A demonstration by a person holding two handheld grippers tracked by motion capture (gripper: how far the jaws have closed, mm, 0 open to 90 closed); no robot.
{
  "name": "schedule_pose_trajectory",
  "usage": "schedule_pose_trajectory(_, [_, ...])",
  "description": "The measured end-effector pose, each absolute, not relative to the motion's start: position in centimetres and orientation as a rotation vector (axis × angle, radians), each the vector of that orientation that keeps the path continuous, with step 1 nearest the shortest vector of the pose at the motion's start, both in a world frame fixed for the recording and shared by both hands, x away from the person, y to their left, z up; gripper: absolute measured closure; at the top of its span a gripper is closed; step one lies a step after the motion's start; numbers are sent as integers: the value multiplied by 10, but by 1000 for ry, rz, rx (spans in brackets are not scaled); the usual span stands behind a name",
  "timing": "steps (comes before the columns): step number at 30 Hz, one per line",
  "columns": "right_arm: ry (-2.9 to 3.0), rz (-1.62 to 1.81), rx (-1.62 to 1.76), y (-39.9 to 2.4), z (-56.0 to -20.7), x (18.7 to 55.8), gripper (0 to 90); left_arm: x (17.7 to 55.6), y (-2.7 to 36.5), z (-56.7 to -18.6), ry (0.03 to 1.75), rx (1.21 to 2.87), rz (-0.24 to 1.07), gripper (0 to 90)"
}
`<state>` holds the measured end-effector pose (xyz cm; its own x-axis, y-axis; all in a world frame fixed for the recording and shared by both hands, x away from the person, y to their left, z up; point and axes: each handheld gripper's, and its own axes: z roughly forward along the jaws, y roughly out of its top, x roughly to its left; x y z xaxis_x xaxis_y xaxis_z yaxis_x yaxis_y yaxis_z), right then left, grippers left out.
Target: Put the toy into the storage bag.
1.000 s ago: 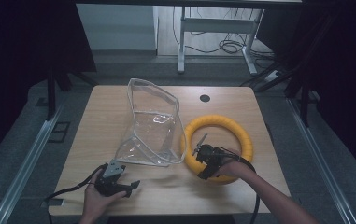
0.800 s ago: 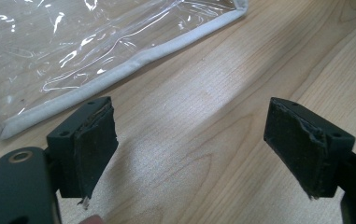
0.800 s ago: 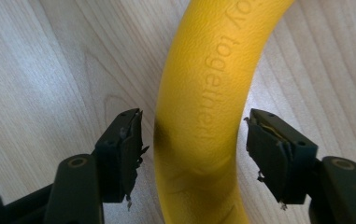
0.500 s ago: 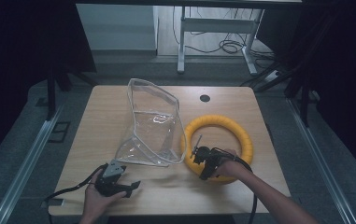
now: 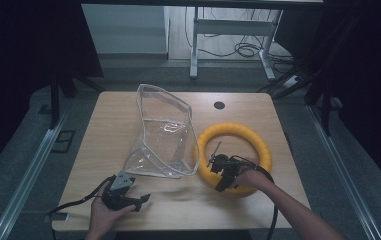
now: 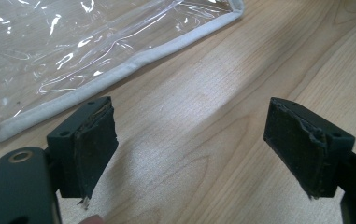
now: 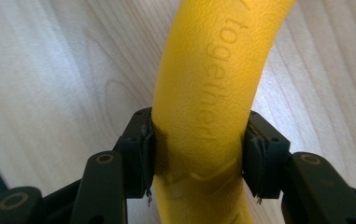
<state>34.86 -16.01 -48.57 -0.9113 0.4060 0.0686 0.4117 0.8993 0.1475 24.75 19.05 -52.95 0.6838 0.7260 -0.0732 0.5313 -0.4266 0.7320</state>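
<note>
Yellow and squashy, a big foam ring (image 5: 235,156) lies flat on the light wooden tabletop (image 5: 128,107) in the high view, near the right side. Beside it, touching or almost touching its left edge, sits a clear plastic bag with a pale grey trim (image 5: 162,132). The right tongs (image 5: 220,171) are at the near part of the ring, and the left tongs (image 5: 140,200) rest low by the front edge, a little way from the bag. In the left gripper view, the left tongs (image 6: 189,140) are wide open with nothing between them, just bare wood, and the bag's trim (image 6: 119,70) lies just ahead. In the right gripper view, the right tongs (image 7: 198,154) squeeze the yellow ring (image 7: 213,79) from both sides, and the foam is dented where they press. I think the ring could slip or twist if lifted from one spot, because foam is soft and bendy. It could also bump the bag and push it away.
</note>
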Motion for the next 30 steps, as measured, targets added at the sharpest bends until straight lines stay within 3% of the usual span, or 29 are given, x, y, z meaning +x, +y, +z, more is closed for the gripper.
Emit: schedule_pose_trajectory(30, [-2983,-877,-814,-204,-377,358,514,249,191,-531,966,2136,327,172])
